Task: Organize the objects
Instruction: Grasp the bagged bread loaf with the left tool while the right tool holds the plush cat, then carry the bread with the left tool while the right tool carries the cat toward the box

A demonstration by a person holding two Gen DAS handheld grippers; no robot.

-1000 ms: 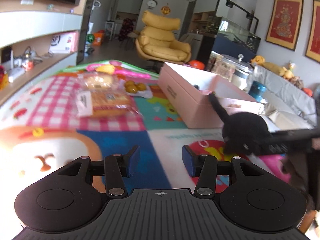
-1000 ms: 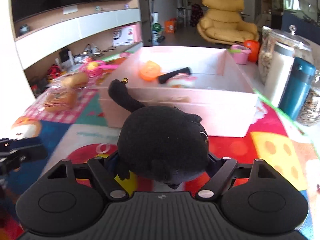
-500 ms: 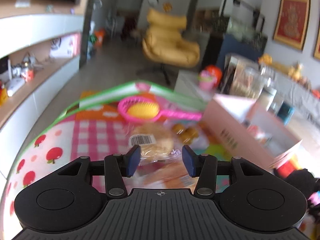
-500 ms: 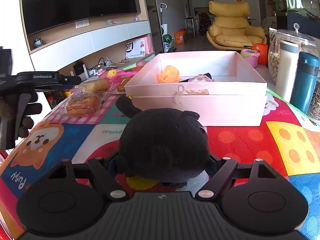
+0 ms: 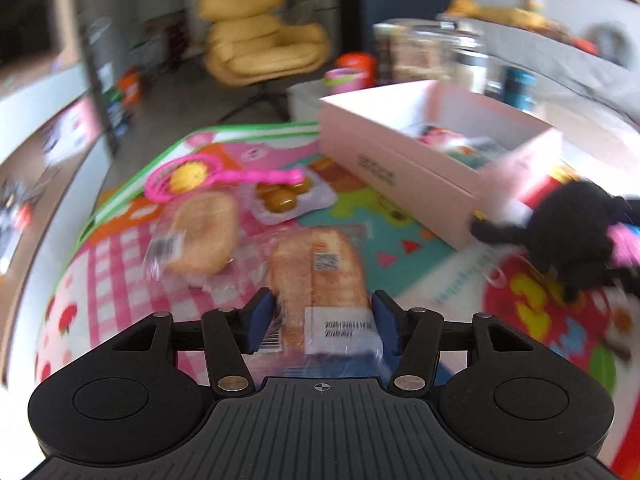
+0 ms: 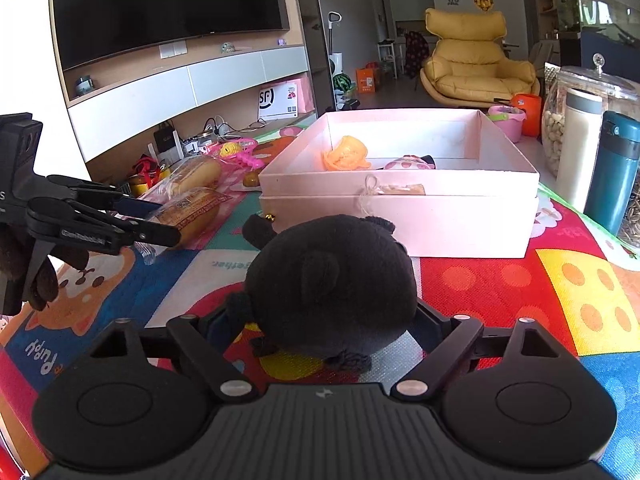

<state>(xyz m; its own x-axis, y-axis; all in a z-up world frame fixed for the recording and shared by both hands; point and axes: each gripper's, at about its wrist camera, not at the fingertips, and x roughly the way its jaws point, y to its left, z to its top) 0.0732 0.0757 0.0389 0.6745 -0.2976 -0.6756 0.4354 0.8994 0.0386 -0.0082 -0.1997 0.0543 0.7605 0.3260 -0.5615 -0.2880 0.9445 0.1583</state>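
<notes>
So in the last second the left hand-held gripper (image 5: 322, 322) swung away from the bare mat over to the snacks, and now its blue pads sit either side of the wrapped loaf (image 5: 316, 272), jaws apart and not squeezing yet as far as I can tell (left view's pretty smeared). The loaf lies dead ahead of that gripper, its long axis running away along the fingers, near end already between the tips, so it's clearly the left hand's grab. Just left of it is the round bun (image 5: 202, 236), with the pink paddle (image 5: 192, 178) further back. Moving right, the pink box (image 6: 400, 200) sits mid-mat, open, a few toys already inside, and looks like where everything goes. The right hand-held gripper (image 6: 332, 338) has hardly shifted; it's clamped on the black plush (image 6: 332, 284), held just short of the box's front wall, so I'd guess that goes over the wall next. The flasks and jar stand off right.
</notes>
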